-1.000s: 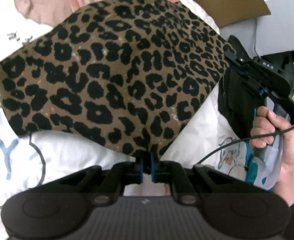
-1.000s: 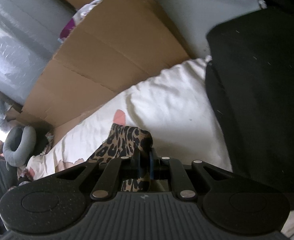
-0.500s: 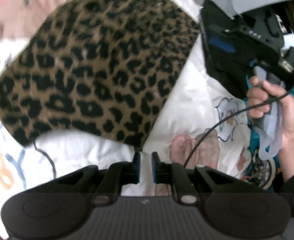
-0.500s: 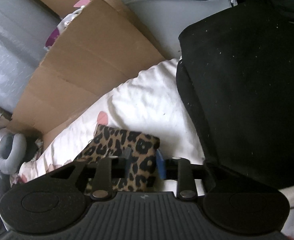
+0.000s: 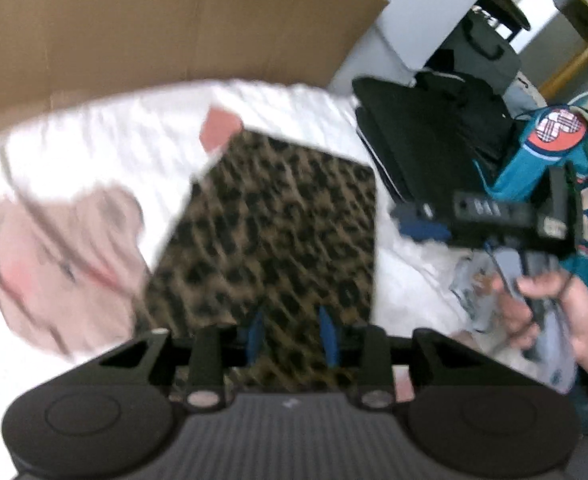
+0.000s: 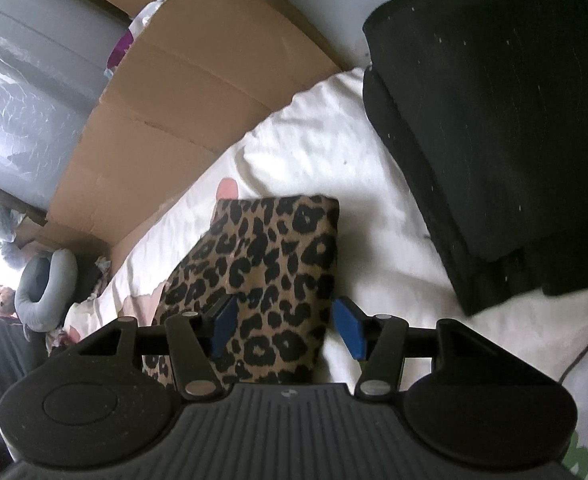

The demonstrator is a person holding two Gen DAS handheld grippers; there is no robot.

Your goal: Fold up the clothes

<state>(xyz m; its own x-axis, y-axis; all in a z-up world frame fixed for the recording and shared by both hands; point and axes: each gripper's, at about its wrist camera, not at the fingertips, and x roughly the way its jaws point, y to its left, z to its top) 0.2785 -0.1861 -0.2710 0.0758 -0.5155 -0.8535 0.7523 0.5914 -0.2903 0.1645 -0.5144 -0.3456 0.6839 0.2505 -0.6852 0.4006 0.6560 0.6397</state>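
The left gripper [image 5: 292, 334] hangs over the near end of the folded leopard-print garment [image 5: 278, 236], its blue pads a modest way apart after just opening, and nothing is pinched between them; the cloth lies flat beneath, though the view is blurred. The right gripper [image 6: 288, 330] has also just been opening and its jaws stand wider, with the right-hand edge of the leopard-print garment showing between the blue pads, which do not press on it. In the left wrist view the right gripper appears to the right of the garment, held by a hand [image 5: 549, 308] and clear of the cloth. The garment lies as a neat folded rectangle on the white printed bedspread [image 6: 305, 128] of the bed, near the bed's far edge. A sheet of brown cardboard [image 6: 182, 80] stands along that far edge, just beyond the garment. Toward the bed's right side, a stack of black folded clothes [image 6: 505, 112] rests on the bedspread, apart from the leopard piece. A teal garment [image 5: 533, 160] lies farther to the right, beyond the black stack, and a grey neck pillow [image 6: 46, 284] sits off the bed's left side.
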